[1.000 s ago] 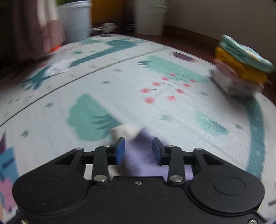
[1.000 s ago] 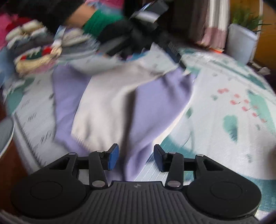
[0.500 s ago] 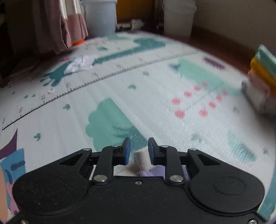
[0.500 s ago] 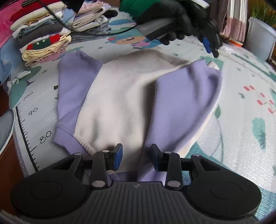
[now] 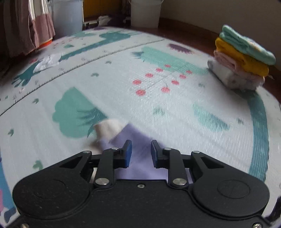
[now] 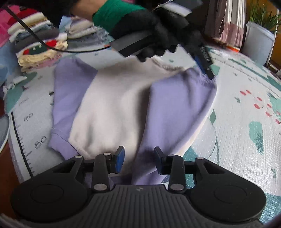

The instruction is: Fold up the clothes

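Observation:
A white sweatshirt [image 6: 114,105] with purple sleeves lies spread on the play mat [image 6: 237,140]. Its right-hand purple sleeve [image 6: 175,108] is folded down along the body. The sleeve's lower end runs up between the pads of my right gripper [image 6: 138,157], which is shut on it. A black-gloved hand [image 6: 158,35] holds my left gripper [image 6: 209,71] at the sleeve's top corner. In the left wrist view that gripper [image 5: 141,154] pinches purple cloth [image 5: 140,140] low over the mat, and a white edge [image 5: 108,128] pokes out to its left.
A stack of folded clothes [image 5: 240,64] sits at the mat's far right. More clothes are piled [image 6: 38,47] behind the sweatshirt. Two pale buckets [image 5: 145,12] [image 5: 68,17], a curtain [image 5: 26,26] and a planter [image 6: 258,45] stand beyond the mat. A crumpled white scrap [image 5: 47,62] lies at the far left.
Both grippers have come down with the sweatshirt. It was lifted and rumpled, and now lies flat with the purple sleeve folded over the body. The left jaws have narrowed.

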Demonstrator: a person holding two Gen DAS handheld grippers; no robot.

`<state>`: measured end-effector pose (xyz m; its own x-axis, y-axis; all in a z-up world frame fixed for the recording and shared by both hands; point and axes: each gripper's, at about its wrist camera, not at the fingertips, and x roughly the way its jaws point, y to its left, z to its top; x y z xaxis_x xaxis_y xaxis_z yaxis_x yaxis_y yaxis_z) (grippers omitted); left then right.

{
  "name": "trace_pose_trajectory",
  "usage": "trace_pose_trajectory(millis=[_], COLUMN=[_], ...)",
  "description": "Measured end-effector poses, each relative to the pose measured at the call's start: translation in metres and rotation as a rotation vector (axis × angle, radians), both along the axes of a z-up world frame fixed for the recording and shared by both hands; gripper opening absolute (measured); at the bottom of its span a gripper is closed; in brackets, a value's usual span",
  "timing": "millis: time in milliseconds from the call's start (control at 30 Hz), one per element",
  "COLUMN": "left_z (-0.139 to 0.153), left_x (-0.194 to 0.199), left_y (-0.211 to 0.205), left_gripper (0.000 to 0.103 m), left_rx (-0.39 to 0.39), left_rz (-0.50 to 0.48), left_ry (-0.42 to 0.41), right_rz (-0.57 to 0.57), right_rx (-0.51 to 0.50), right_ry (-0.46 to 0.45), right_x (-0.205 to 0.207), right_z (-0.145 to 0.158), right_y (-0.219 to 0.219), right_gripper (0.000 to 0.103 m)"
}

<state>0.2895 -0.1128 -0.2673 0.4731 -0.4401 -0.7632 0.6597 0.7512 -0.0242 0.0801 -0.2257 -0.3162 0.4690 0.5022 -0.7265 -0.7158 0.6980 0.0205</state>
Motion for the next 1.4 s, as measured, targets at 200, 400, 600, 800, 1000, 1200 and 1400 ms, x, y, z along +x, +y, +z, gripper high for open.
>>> trace_pose_trajectory(millis=[200,400,600,800,1000,1200,1400], left_z=[0.000,0.008,-0.003,-0.006,-0.011,0.013,-0.005], left_x=[0.001,-0.054,-0.079,-0.101,-0.126,-0.097,-0.034], left_y=[0.014,0.013,0.012,0.009,0.006,0.010,0.004], left_gripper=[0.022,0.022,0.022,0.027,0.046,0.035,0.028], left_rx=[-0.033,0.027,0.113,0.139,0.183,0.120,0.174], left_rz=[0.083,-0.149,-0.160,-0.219,-0.306,-0.229,-0.127], left_ry=[0.028,-0.033,-0.041,-0.040,-0.024,-0.066,-0.091], right_rz=[0.021,0.017,0.021,0.007,0.019,0.017,0.072], right_rx=[-0.024,-0.016,-0.027,-0.018,-0.034,-0.003,-0.041], right_ry=[0.027,0.006,0.015,-0.025,0.021,-0.078,-0.101], right_x=[0.000,-0.008,-0.006,-0.005,0.001,0.006,0.033], right_z=[-0.005,-0.001,0.000,0.004,-0.002,0.016,0.010], right_y=[0.003,-0.003,-0.003,-0.004,-0.005,-0.001,0.016], right_gripper=[0.040,0.039,0.041,0.041,0.043,0.042,0.043])
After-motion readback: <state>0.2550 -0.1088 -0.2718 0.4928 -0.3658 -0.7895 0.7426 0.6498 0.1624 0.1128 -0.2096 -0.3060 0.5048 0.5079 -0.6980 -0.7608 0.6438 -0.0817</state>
